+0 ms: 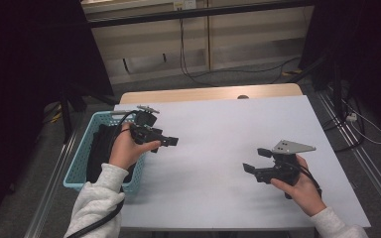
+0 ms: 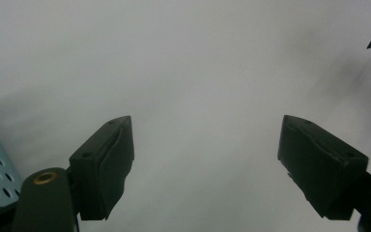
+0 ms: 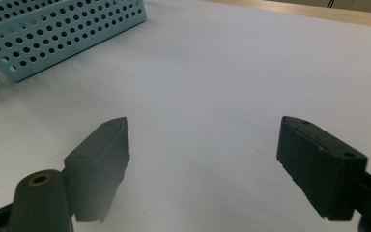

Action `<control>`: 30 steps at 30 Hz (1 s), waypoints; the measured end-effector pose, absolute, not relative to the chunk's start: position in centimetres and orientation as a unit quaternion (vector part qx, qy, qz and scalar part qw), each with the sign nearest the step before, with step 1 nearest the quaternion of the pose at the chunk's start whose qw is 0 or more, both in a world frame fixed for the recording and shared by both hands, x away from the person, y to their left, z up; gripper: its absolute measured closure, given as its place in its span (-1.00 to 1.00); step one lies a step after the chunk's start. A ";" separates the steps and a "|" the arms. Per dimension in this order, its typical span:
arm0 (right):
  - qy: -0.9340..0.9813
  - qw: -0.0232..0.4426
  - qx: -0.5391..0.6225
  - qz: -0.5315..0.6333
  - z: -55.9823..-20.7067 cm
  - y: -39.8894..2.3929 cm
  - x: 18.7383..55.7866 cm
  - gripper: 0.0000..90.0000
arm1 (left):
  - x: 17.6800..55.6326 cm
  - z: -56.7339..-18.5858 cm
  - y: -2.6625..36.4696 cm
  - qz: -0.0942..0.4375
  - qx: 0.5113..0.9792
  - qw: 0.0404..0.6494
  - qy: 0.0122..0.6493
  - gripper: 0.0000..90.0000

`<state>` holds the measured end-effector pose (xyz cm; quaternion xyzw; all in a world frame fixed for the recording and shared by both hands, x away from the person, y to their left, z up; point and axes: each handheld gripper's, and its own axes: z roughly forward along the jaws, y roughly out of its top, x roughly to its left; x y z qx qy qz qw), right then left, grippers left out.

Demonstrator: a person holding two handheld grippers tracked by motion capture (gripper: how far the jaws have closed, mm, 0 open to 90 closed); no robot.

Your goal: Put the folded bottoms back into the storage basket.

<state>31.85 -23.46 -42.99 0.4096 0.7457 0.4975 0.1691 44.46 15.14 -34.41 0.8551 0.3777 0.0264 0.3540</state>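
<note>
White sheeting covered the table (image 1: pixel 218 148), with a wooden edge at its far side and dark curtains and floor cables beyond. At the table's left edge, just beside the left gripper (image 1: pixel 171 141), sat a perforated light-blue basket (image 1: pixel 82 158) holding something dark, its long axis running away from the person. Both the left gripper and the right gripper (image 1: pixel 253 161) hovered with jaws spread wide, empty, pointing toward each other.
</note>
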 end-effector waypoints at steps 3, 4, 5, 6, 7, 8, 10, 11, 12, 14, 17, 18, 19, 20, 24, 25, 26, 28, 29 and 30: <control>0.746 0.168 0.412 0.496 -43.0 -23.6 31.7 -0.59 | 44.2 -34.7 15.0 0.024 0.853 0.360 0.378 -0.55; 0.746 0.168 0.411 0.496 -43.1 -23.7 31.6 -0.59 | 44.0 -34.8 15.0 0.022 0.858 0.355 0.371 -0.55; 0.746 0.168 0.411 0.496 -43.1 -23.7 31.6 -0.59 | 44.0 -34.8 15.0 0.022 0.858 0.355 0.371 -0.55; 0.746 0.168 0.412 0.495 -43.2 -23.9 31.5 -0.59 | 43.9 -35.0 14.9 0.020 0.854 0.360 0.374 -0.55; 0.746 0.168 0.412 0.495 -43.2 -23.9 31.5 -0.59 | 43.8 -35.1 14.9 0.020 0.854 0.360 0.374 -0.55; 0.747 0.168 0.411 0.495 -43.2 -24.0 31.4 -0.59 | 43.7 -35.2 14.9 0.019 0.855 0.361 0.371 -0.55; 0.747 0.168 0.411 0.494 -43.2 -24.1 31.3 -0.59 | 43.4 -35.4 14.9 0.018 0.855 0.363 0.369 -0.55; 0.747 0.168 0.411 0.494 -43.2 -24.1 31.3 -0.59 | 43.4 -35.4 14.9 0.018 0.855 0.363 0.369 -0.55; 0.747 0.168 0.412 0.494 -43.2 -24.3 31.3 -0.59 | 43.2 -35.6 14.9 0.017 0.855 0.366 0.367 -0.55; 0.745 0.168 0.414 0.494 -43.2 -24.5 31.2 -0.59 | 43.0 -35.8 14.8 0.016 0.855 0.366 0.367 -0.56; 0.746 0.170 0.414 0.493 -43.2 -24.6 31.2 -0.59 | 42.8 -36.1 14.8 0.012 0.854 0.368 0.366 -0.56; 0.746 0.169 0.414 0.493 -43.2 -24.8 31.1 -0.59 | 42.7 -36.3 14.7 0.012 0.855 0.368 0.365 -0.56; 0.746 0.169 0.414 0.493 -43.2 -24.8 31.1 -0.59 | 42.7 -36.3 14.7 0.012 0.855 0.368 0.365 -0.56; 0.747 0.170 0.414 0.491 -43.3 -24.9 30.9 -0.59 | 42.6 -36.4 14.8 0.011 0.856 0.368 0.363 -0.56; 0.746 0.171 0.416 0.491 -43.3 -25.1 30.8 -0.59 | 42.3 -36.6 14.7 0.010 0.855 0.370 0.362 -0.56; 0.744 0.170 0.418 0.492 -43.3 -25.3 30.8 -0.60 | 42.3 -36.6 14.7 0.011 0.856 0.370 0.361 -0.56; 0.744 0.170 0.418 0.492 -43.3 -25.3 30.8 -0.60 | 42.2 -36.7 14.7 0.011 0.856 0.371 0.360 -0.56; 0.744 0.170 0.419 0.492 -43.3 -25.5 30.7 -0.60 | 42.0 -36.9 14.7 0.010 0.855 0.376 0.357 -0.57; 0.744 0.170 0.419 0.492 -43.3 -25.5 30.7 -0.60 | 42.0 -36.9 14.7 0.010 0.855 0.376 0.357 -0.57; 0.745 0.170 0.420 0.489 -43.4 -25.6 30.6 -0.60 | 41.8 -37.0 14.6 0.009 0.855 0.377 0.356 -0.57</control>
